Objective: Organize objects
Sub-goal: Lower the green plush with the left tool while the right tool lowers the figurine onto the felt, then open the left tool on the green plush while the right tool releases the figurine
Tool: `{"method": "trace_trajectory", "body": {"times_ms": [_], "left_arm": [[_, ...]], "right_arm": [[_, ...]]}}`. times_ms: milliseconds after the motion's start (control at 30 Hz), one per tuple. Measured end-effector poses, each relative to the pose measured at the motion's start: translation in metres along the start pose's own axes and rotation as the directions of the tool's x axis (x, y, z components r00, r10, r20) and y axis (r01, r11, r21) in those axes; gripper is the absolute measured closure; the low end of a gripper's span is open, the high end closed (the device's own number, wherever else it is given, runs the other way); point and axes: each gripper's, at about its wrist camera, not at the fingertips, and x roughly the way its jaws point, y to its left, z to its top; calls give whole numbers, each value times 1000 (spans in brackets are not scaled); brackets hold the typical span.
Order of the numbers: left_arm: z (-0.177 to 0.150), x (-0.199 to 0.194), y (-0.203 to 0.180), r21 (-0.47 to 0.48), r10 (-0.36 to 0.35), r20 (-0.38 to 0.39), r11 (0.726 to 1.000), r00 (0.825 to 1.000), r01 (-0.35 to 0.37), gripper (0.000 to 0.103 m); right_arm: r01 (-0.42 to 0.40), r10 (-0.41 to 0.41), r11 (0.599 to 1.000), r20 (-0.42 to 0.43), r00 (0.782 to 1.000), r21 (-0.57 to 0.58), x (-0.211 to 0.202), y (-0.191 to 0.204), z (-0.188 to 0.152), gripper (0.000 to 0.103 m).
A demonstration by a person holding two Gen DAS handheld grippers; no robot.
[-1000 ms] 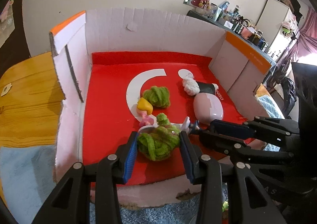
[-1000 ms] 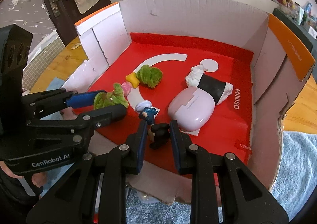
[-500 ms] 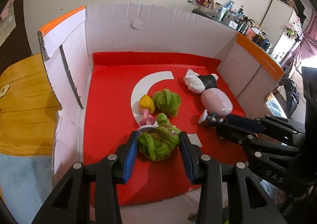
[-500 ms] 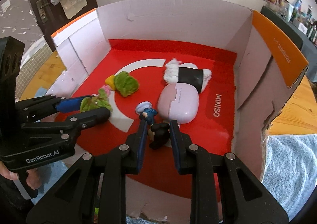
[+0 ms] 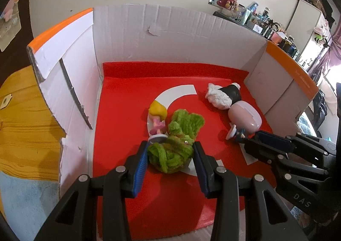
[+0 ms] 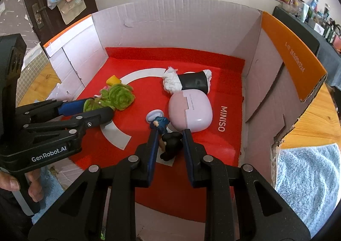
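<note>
Inside the cardboard box [image 5: 177, 34], on its red floor [image 5: 121, 117], both claws hold toys. The left claw [image 5: 170, 156] is clenched on a green fuzzy toy [image 5: 170, 155], low over the near middle of the floor. This toy is round and lumpy, so it has no clear long side. A second green fuzzy toy [image 5: 187, 120] lies just behind it, touching it. Beside that is a little pink and yellow figure [image 5: 157, 117], lying down with its yellow head toward the back wall.

The right claw [image 6: 169, 145] is clenched on a small dark-haired figure [image 6: 168, 140]. The figure is tipped over, with its black head near the claw and its round white base [image 6: 153, 114] pointing away toward the back. It sits just left of a pink case [image 6: 190, 112], very close to it. Behind the case lies a black and white plush roll [image 6: 189, 83], stretched across from left to right.

The left side of the floor is bare, and so is the strip along the back wall. The right side is crowded, with only a thin strip by the right wall [image 6: 262, 83]. A wooden tabletop [image 5: 23, 123] shows outside the box.
</note>
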Motion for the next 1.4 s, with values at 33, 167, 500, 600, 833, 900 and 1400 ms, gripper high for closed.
{"method": "trace_trajectory", "body": {"times_ms": [33, 167, 500, 600, 833, 900, 1400], "left_arm": [[0, 0, 0, 0, 0, 1, 1000, 1000, 0, 60], [-1, 0, 0, 1, 0, 0, 1000, 1000, 0, 59], [-1, 0, 1, 0, -2, 1, 1000, 1000, 2, 59], [-1, 0, 1, -1, -3, 1, 1000, 1000, 3, 59], [0, -1, 1, -1, 2, 2, 1000, 1000, -2, 57], [0, -1, 1, 0, 4, 2, 1000, 1000, -4, 57], [2, -2, 1, 5, 13, 8, 1000, 1000, -13, 48]], "right_arm": [[0, 0, 1000, 0, 1000, 0, 0, 0, 0, 81], [-1, 1, 1000, 0, 1000, 1, 0, 0, 0, 81], [-7, 7, 1000, -1, 1000, 10, 1, -1, 0, 81], [-7, 7, 1000, -2, 1000, 14, 1, -1, 0, 80], [-4, 4, 1000, -17, 1000, 17, 3, -1, 0, 80], [-5, 5, 1000, -19, 1000, 19, 4, 0, 0, 80], [-22, 22, 1000, -19, 1000, 13, 1, 4, -3, 63]]}}
